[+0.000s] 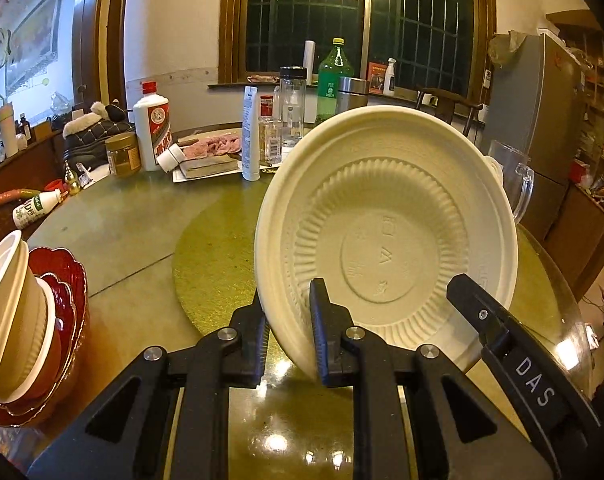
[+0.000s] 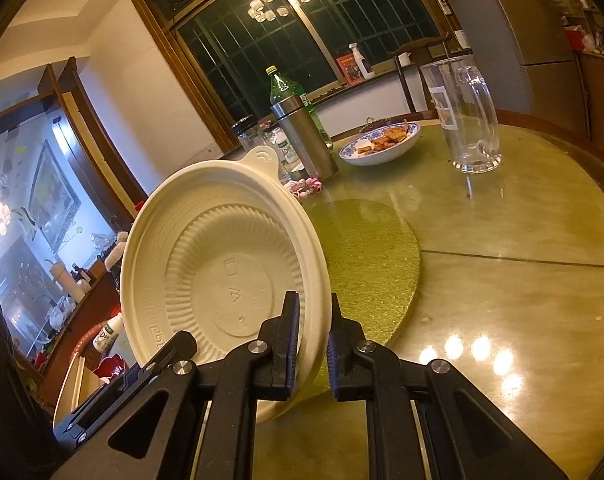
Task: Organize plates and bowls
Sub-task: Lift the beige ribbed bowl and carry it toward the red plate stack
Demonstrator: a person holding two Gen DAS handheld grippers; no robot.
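Cream-coloured and made of moulded pulp, the round disposable bowl (image 1: 385, 236) is held on edge above the table, with its ribbed underside and stamped base turned to both cameras. The left gripper (image 1: 290, 332) pinches the rim at the lower left of the bowl, one finger on each side of the rim wall. The right gripper (image 2: 313, 344) pinches the rim at the lower right in the same way; in the left wrist view its black finger marked "DAS" (image 1: 501, 320) shows at the right side of the bowl. A small tab sticks out at the top of the rim in the right wrist view. It looks that a second rim lies just behind the first one, but I cannot tell if these are two nested bowls.

Under the bowl lies a round gold-green placemat (image 2: 369, 264) on the glass-topped round table (image 2: 501, 288). At the left edge of the table stands a dark red scalloped glass plate (image 1: 72, 280), and a leaning stack of cream paper bowls (image 1: 10, 308) rests in it. Toward the far edge stand a clear glass pitcher with a handle (image 2: 461, 116), a blue-and-white bowl of food (image 2: 381, 142), a steel flask (image 2: 302, 136) and a green plastic bottle (image 1: 331, 76).
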